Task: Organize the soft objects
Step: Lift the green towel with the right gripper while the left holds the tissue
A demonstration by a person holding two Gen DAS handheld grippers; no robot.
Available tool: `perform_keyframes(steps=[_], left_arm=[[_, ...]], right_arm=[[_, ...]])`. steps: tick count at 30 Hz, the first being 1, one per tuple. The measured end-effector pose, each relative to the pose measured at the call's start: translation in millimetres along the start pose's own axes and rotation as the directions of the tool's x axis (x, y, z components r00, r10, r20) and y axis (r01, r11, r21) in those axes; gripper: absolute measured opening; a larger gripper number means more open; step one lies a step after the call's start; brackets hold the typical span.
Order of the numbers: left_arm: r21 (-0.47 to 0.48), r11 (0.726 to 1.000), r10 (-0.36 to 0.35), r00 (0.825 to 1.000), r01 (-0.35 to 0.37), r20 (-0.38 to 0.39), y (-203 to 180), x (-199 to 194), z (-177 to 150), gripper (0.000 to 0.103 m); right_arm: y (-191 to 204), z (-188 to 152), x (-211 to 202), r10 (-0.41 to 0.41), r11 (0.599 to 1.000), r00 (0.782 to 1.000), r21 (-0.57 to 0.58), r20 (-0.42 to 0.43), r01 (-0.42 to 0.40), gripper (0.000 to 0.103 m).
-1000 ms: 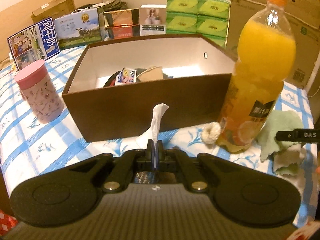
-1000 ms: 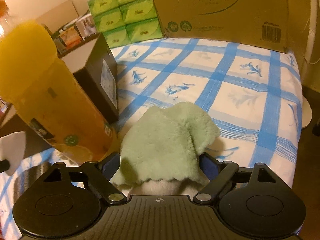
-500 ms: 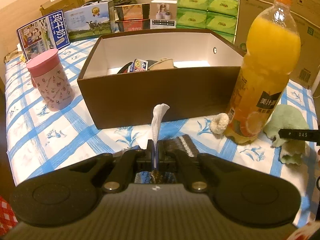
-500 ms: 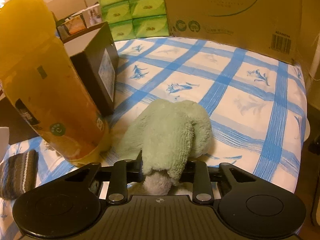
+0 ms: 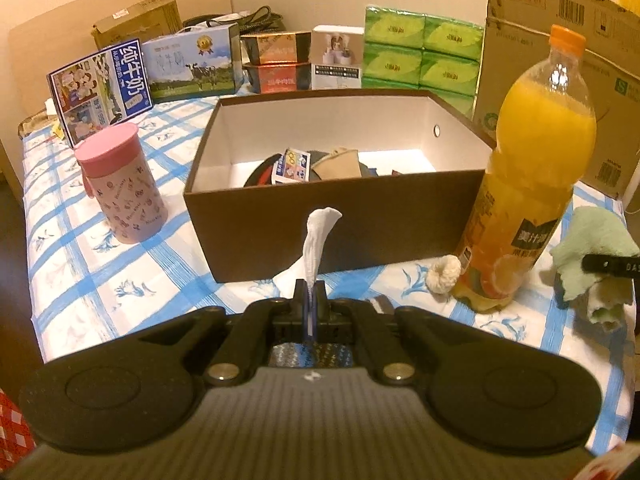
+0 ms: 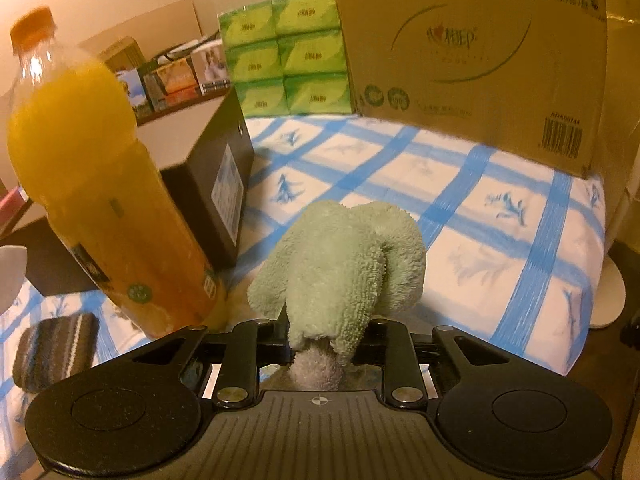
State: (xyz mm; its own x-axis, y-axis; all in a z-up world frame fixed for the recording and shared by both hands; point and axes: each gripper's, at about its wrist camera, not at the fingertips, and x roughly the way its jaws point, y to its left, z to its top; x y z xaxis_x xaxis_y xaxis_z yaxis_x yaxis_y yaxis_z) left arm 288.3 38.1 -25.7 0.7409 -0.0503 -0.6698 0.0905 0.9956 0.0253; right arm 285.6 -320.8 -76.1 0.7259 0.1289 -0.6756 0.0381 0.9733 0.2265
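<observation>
My left gripper (image 5: 310,300) is shut on a thin white cloth (image 5: 318,236), which sticks up from its tips in front of the open brown box (image 5: 340,216). The box holds several soft items. In the right wrist view, my right gripper (image 6: 326,344) pinches a fluffy pale green towel (image 6: 344,264), bunched between its jaws as they close. The same green towel (image 5: 588,236) shows at the right edge of the left wrist view, with one black finger across it. A small cream scrunchie (image 5: 444,274) lies by the bottle's foot. A striped dark sock (image 6: 52,348) lies on the cloth at the left.
A tall orange juice bottle (image 5: 528,184) stands between the box and the towel. A pink lidded cup (image 5: 120,184) stands left of the box. Green tissue packs (image 5: 420,52), cartons and a large cardboard box (image 6: 472,48) line the back. The checked tablecloth's right edge (image 6: 592,280) is near.
The right jaws have closed from wide open onto the green towel and bunched it up. The left gripper has drawn back and up with the white cloth.
</observation>
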Motion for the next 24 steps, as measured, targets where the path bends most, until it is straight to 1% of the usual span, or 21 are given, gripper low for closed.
perform_keyframes(steps=[8,17,24], left_arm=[[-0.010,1.000,-0.004,1.000,0.004,0.019,0.4,-12.1,1.5,0.001],[-0.018,1.000,-0.011,0.999,0.011,0.041,-3.6,-33.8,2.5,0.001],[-0.024,1.000,-0.001,0.999,0.002,0.044,-6.1,-51.9,-0.6,0.001]], right_arm=[[-0.6,6.7,-17.7,0.031,0.999,0.999,0.014,0.032,-0.032,0.024],[11.2,2.2,-37.0,0.073,0.997,0.996,0.028,0.041,-0.074,0.024],[17.5,-0.3,-52.9,0.093,0.995,0.994,0.024,0.049,-0.094,0.024]])
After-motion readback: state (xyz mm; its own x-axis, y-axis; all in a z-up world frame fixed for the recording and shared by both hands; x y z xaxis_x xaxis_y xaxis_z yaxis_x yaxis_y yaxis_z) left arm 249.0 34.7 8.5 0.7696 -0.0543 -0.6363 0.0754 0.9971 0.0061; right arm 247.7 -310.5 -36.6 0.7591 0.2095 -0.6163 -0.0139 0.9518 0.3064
